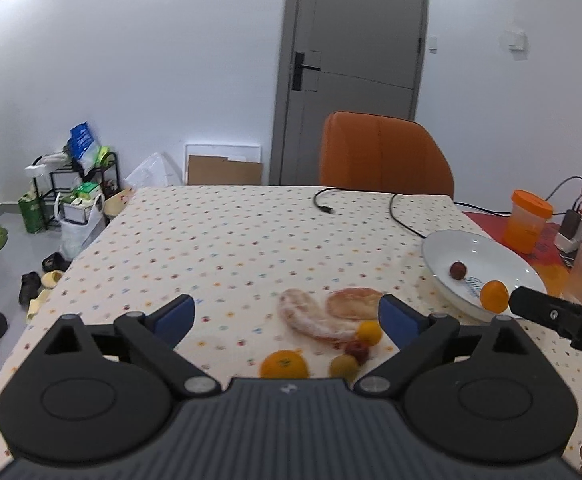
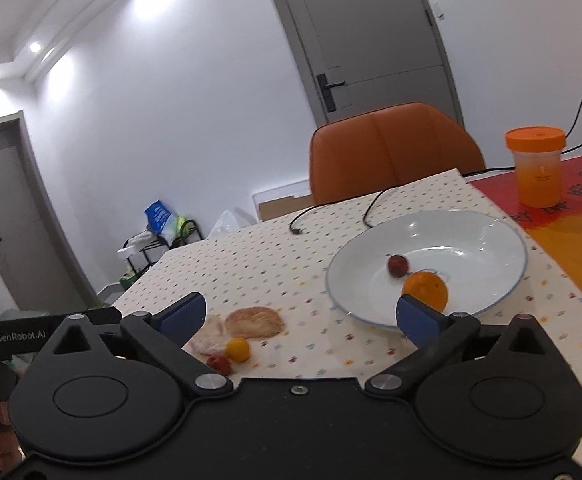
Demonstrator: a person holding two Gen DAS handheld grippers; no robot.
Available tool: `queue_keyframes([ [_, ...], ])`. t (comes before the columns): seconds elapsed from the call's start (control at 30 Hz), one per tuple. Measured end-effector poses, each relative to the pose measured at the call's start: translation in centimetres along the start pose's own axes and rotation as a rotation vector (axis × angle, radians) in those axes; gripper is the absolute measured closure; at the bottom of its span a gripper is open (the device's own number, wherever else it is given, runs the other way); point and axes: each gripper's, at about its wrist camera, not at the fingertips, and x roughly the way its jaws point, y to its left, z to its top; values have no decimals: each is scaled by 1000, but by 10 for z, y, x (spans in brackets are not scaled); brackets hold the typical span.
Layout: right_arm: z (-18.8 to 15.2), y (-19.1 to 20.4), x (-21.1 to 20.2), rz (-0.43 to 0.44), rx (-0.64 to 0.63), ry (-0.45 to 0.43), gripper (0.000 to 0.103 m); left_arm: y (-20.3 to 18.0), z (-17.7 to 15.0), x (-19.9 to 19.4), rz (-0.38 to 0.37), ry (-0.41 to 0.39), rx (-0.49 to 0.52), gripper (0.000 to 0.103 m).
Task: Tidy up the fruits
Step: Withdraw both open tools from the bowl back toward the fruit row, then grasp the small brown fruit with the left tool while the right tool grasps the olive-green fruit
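Fruit waits in a cluster on the dotted tablecloth: a tangerine between and just below the left gripper, fingers wide apart and empty. Rightward, the right gripper, equally spread, faces the white plate, holding an orange and a red fruit.

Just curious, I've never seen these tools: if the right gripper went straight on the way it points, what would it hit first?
Probably the polka-dot tablecloth left of the white plate. The open right gripper aims between the plate and the peeled fruit pieces, though depth is unclear.
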Motion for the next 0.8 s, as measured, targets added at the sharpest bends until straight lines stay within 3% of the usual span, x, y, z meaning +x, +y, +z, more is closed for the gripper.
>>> queue_keyframes([
  [0.17, -5, 13, 7, 14, -18, 32, 0, 16, -5, -3, 18, 14, -32, 6],
  [0.57, -19, 37, 15, 44, -66, 98, 0, 44, -30, -12, -18, 13, -97, 6],
  [0.8, -26, 53, 23, 67, -111, 138, 0, 61, -43, -11, -24, 9, -160, 11],
])
